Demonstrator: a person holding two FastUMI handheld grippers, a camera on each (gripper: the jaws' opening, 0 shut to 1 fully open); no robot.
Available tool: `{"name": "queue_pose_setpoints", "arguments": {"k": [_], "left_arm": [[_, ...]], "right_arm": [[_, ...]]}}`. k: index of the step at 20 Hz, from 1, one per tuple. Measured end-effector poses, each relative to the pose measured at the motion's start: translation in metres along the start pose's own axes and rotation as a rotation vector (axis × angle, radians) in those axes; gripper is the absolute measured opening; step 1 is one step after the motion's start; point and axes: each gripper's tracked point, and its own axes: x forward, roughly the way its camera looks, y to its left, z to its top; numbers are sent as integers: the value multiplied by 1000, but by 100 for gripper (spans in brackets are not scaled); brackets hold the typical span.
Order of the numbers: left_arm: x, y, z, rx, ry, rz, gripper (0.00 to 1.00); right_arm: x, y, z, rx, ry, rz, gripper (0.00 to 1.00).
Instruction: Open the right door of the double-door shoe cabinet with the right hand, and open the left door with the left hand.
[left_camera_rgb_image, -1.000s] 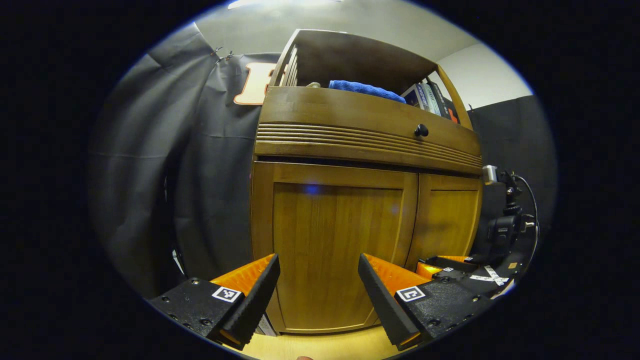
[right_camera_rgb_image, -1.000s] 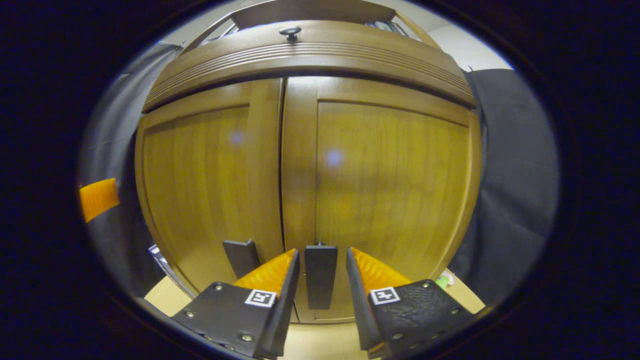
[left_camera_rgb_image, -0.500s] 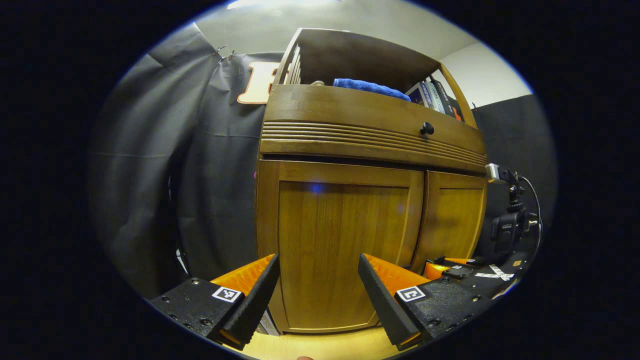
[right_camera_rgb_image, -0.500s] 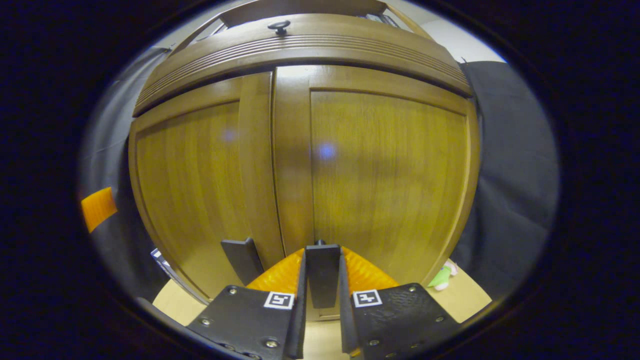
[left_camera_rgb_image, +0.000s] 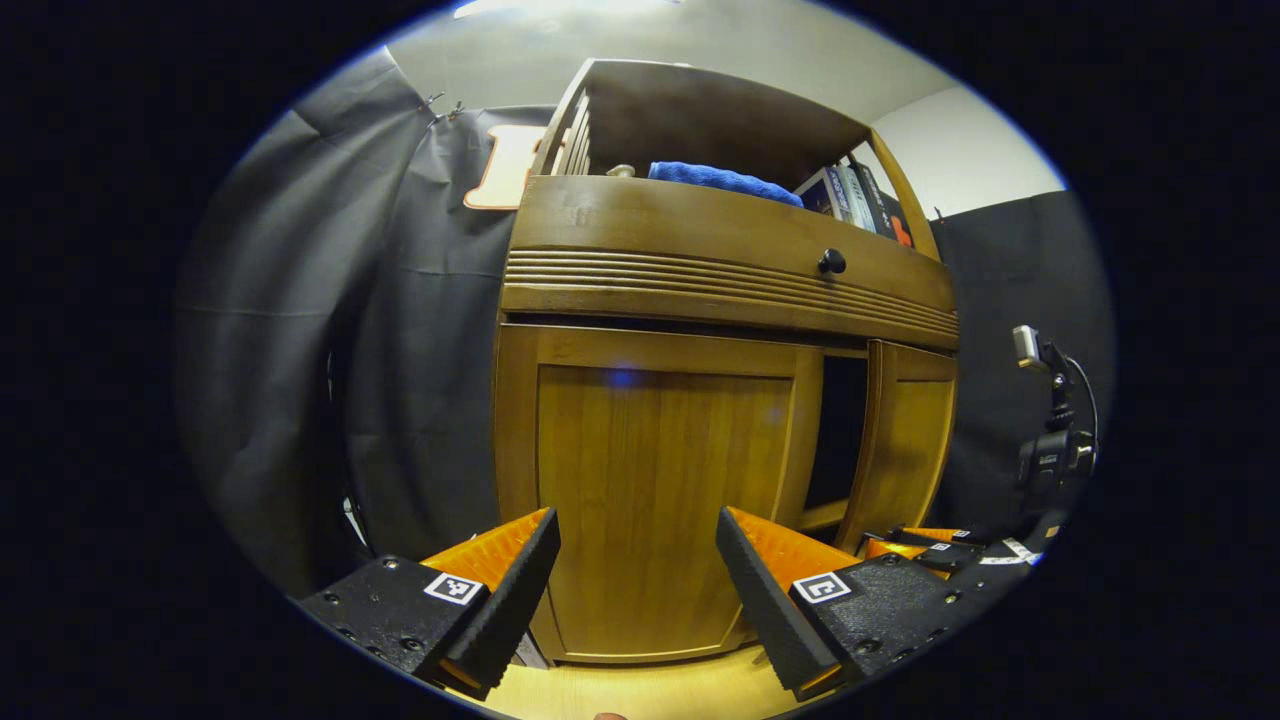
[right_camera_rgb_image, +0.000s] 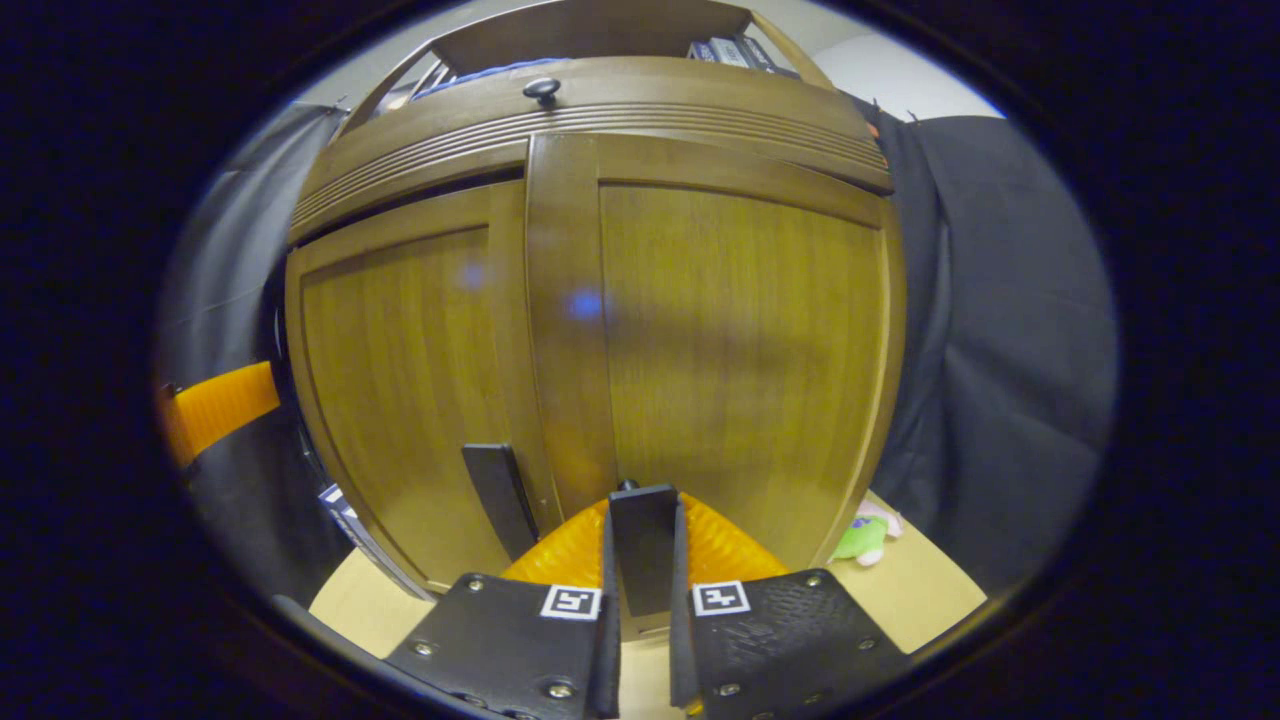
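Fingers first: our right gripper (right_camera_rgb_image: 640, 620) has both fingers clamped on the right door's handle (right_camera_rgb_image: 643, 545), while our left gripper (left_camera_rgb_image: 638, 570) stands wide apart, holding nothing, facing the shoe cabinet (left_camera_rgb_image: 725, 300). We judge the task partly done: the right door (left_camera_rgb_image: 900, 440) is swung out a little, showing a dark gap, and needs more pull. The left door (left_camera_rgb_image: 650, 480) is shut; its handle (right_camera_rgb_image: 500, 495) is untouched.

Recording booth set up like a home corner.
Black cloth (left_camera_rgb_image: 300, 330) hangs behind a wooden cabinet (left_camera_rgb_image: 700, 300) holding a towel (left_camera_rgb_image: 720, 180) and books (left_camera_rgb_image: 850, 195); a camera stand (left_camera_rgb_image: 1050, 440) waits beside it.
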Motion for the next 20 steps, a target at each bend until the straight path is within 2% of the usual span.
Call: {"name": "queue_pose_setpoints", "arguments": {"k": [6,20], "left_arm": [[-6,-13,2,8,-14,-32,94],[-16,-39,1,17,-13,-95,97]], "right_arm": [[-21,-13,-4,6,-6,-26,19],[-68,-53,-13,24,-15,-119,18]]}}
